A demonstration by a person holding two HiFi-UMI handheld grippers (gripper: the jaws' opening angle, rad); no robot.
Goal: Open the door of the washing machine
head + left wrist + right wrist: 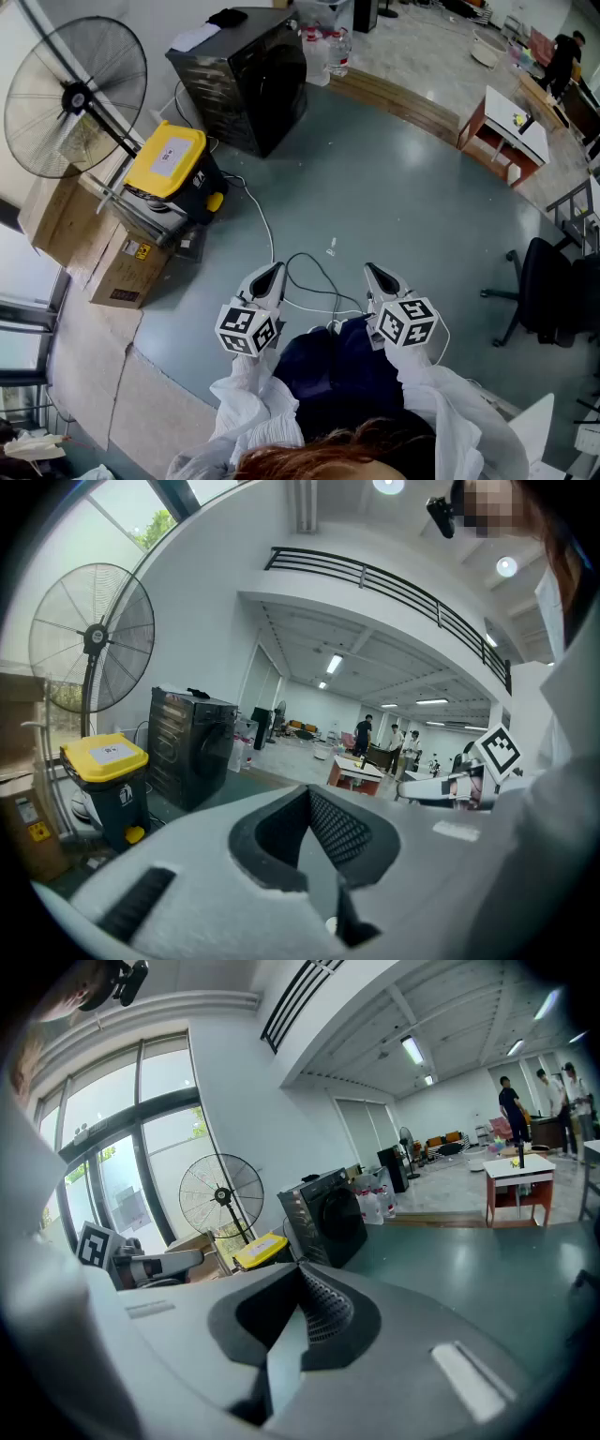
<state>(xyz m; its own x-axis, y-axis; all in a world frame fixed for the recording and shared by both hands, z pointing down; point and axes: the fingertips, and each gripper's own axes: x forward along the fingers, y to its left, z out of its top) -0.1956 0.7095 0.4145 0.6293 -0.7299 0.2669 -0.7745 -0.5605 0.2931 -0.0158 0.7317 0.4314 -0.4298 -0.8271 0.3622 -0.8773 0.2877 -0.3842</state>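
A black washing machine (246,82) stands on the grey floor at the far wall, several steps ahead of me. Its round front door (284,73) is closed. It also shows in the left gripper view as the washing machine (192,747) and in the right gripper view as the washing machine (323,1218). My left gripper (273,274) and right gripper (376,273) are held side by side in front of my body, pointing toward the machine. Both are shut with nothing between the jaws, and both are far from the door.
A large standing fan (75,98), a yellow-lidded bin (171,157) and cardboard boxes (117,267) line the left side. A white cable (263,221) trails across the floor. Water bottles (324,52) stand beside the machine. A red-and-white table (502,127) and an office chair (544,292) are at the right.
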